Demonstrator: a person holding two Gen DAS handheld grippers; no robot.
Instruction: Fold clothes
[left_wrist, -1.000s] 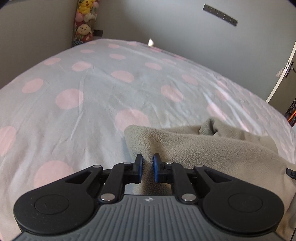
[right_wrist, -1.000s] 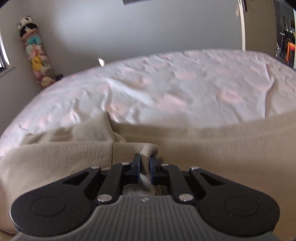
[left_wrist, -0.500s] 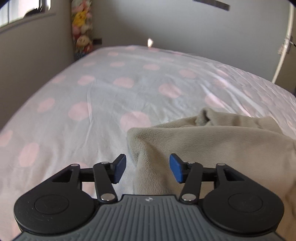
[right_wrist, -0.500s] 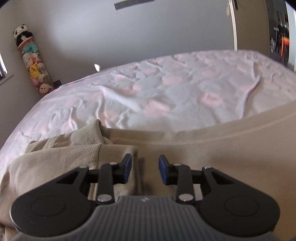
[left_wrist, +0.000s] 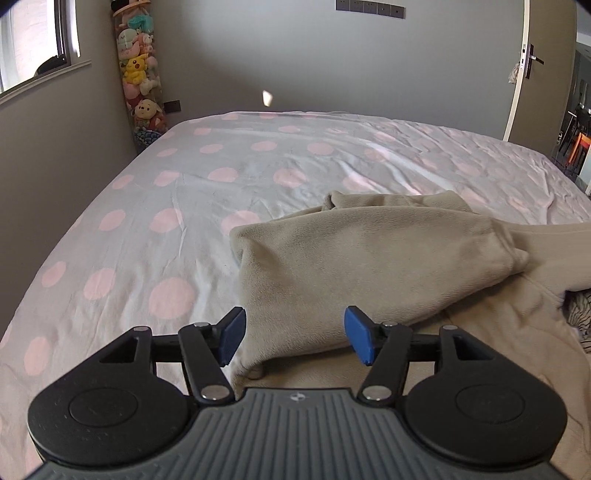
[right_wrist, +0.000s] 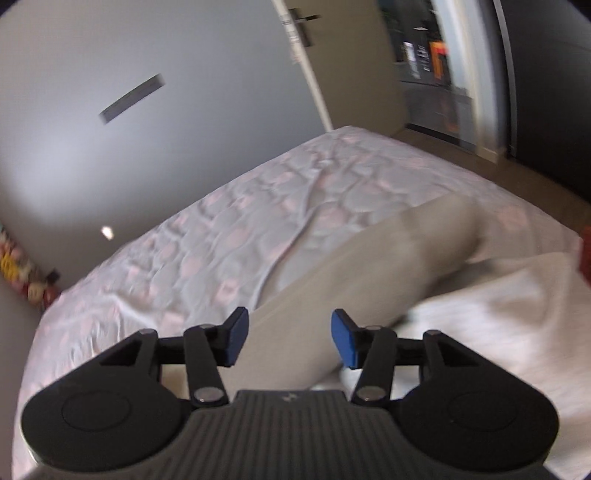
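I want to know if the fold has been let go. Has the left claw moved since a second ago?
Yes. The left claw has opened, released the beige fleece garment and drawn back: more polka-dot bedsheet and wall now show.

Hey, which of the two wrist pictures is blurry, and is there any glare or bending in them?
Left wrist view: sharp, the beige fleece garment and polka-dot bedsheet crisp; fisheye bends the door frame; a small bright glare spot on the wall. Right wrist view: tilted and motion-blurred, sheet and garment smeared, only the right gripper sharp; a similar glare spot on the wall.
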